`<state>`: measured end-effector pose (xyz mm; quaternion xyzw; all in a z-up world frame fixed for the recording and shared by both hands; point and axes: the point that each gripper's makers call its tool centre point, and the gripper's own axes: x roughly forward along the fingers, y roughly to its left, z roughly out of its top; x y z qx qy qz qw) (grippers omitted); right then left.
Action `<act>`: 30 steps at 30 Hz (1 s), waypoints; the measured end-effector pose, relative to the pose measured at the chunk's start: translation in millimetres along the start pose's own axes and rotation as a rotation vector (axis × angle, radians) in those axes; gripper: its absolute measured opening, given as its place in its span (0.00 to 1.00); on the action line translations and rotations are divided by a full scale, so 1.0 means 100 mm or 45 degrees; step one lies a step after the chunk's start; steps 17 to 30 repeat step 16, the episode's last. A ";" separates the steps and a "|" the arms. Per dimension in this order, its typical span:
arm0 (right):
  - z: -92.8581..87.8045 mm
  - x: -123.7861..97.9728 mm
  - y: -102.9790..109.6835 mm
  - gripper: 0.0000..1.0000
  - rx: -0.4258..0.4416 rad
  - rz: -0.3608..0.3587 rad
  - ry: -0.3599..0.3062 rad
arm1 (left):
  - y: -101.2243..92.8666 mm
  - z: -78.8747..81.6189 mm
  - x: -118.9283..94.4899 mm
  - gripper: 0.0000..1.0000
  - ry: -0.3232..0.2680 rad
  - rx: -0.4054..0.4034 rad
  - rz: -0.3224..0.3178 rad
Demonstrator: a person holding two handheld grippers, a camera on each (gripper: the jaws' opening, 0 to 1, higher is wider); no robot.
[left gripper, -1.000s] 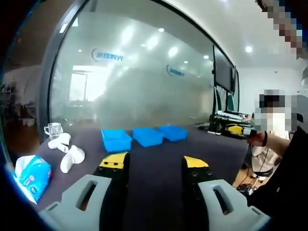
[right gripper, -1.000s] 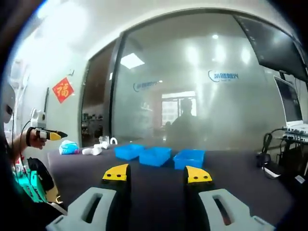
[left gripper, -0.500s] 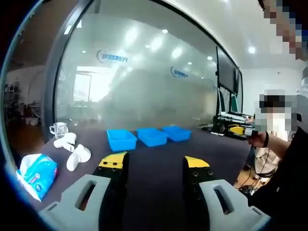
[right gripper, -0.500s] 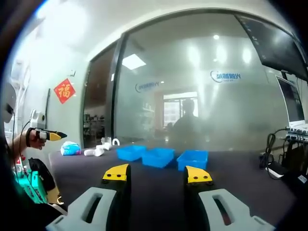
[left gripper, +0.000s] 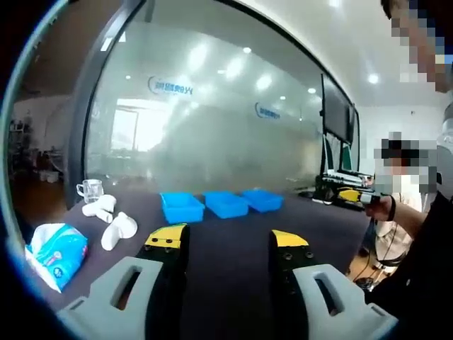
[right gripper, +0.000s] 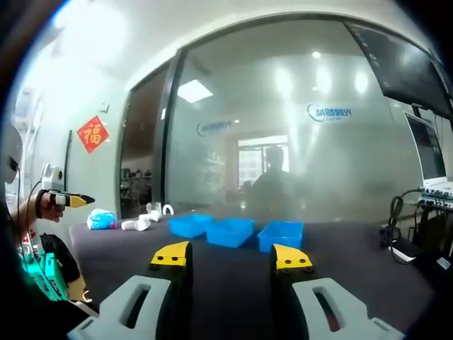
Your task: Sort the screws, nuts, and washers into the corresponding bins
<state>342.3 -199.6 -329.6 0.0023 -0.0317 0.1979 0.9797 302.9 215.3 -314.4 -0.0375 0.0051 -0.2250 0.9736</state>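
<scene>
Both grippers are held low over the dark bench (left gripper: pixel 226 234), well short of the work. The left gripper (left gripper: pixel 226 244) has its fingers (left gripper: pixel 167 244) spread wide with nothing between them; the right gripper (right gripper: pixel 230 256) is likewise wide apart and empty.

Three blue bins stand in a row far ahead of the fingers. In the left gripper view they are the left blue bin (left gripper: pixel 181 207), the middle blue bin (left gripper: pixel 226 204) and the right blue bin (left gripper: pixel 262 200); in the right gripper view the same row (right gripper: pixel 231 231) sits just above the fingertips. No screws, nuts or washers can be made out on the bench or in the bins; they are too small or hidden at this range.

Risks, as I judge them:
- The parts cannot be told apart from here, so a reach made now could close on the wrong piece, or on nothing.
- The bins look alike and carry no visible label, so a part could land in the wrong one.
- Ahead and to the left of the left fingers lie a blue tissue pack (left gripper: pixel 56 253), white pipe fittings (left gripper: pixel 117 228) and a glass cup (left gripper: pixel 90 190); a wide sweep on that side could knock them.
- Small hardware may slip from wide fingers.
</scene>
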 end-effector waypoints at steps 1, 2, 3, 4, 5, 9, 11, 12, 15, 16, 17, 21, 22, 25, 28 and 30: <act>-0.01 0.00 0.00 0.39 0.004 0.000 0.002 | 0.00 0.00 0.00 0.43 -0.002 -0.002 0.000; -0.01 0.00 0.00 0.39 0.006 0.003 0.003 | 0.00 0.00 0.00 0.43 -0.001 0.000 0.001; -0.01 0.00 0.01 0.39 0.007 0.005 0.003 | 0.00 0.00 0.00 0.43 0.000 0.000 0.002; -0.02 0.00 0.01 0.39 0.008 0.006 0.006 | 0.00 0.00 0.00 0.43 -0.003 -0.007 0.000; -0.02 0.00 0.01 0.39 0.009 0.007 0.006 | 0.00 0.00 0.00 0.43 -0.007 -0.022 -0.005; -0.01 0.00 0.03 0.39 0.012 0.012 0.002 | 0.00 0.01 0.00 0.43 -0.009 -0.018 -0.002; 0.00 0.00 0.04 0.39 0.023 0.017 -0.005 | 0.00 0.02 0.00 0.43 -0.013 -0.016 0.000; 0.01 0.00 0.04 0.39 0.026 0.018 -0.007 | 0.00 0.02 0.00 0.43 -0.013 -0.015 0.000; 0.02 -0.01 0.04 0.39 0.025 0.017 -0.012 | 0.00 0.03 -0.01 0.43 -0.015 -0.014 0.000; 0.03 -0.01 0.04 0.39 0.025 0.016 -0.013 | 0.00 0.03 -0.01 0.43 -0.015 -0.013 -0.001; 0.03 -0.01 0.04 0.39 0.025 0.016 -0.013 | 0.00 0.03 -0.01 0.43 -0.015 -0.013 -0.001; 0.03 -0.01 0.04 0.39 0.025 0.016 -0.013 | 0.00 0.03 -0.01 0.43 -0.015 -0.013 -0.001; 0.03 -0.01 0.04 0.39 0.025 0.016 -0.013 | 0.00 0.03 -0.01 0.43 -0.015 -0.013 -0.001; 0.03 -0.01 0.04 0.39 0.025 0.016 -0.013 | 0.00 0.03 -0.01 0.43 -0.015 -0.013 -0.001; 0.03 -0.01 0.04 0.39 0.025 0.016 -0.013 | 0.00 0.03 -0.01 0.43 -0.015 -0.013 -0.001; 0.03 -0.01 0.04 0.39 0.025 0.016 -0.013 | 0.00 0.03 -0.01 0.43 -0.015 -0.013 -0.001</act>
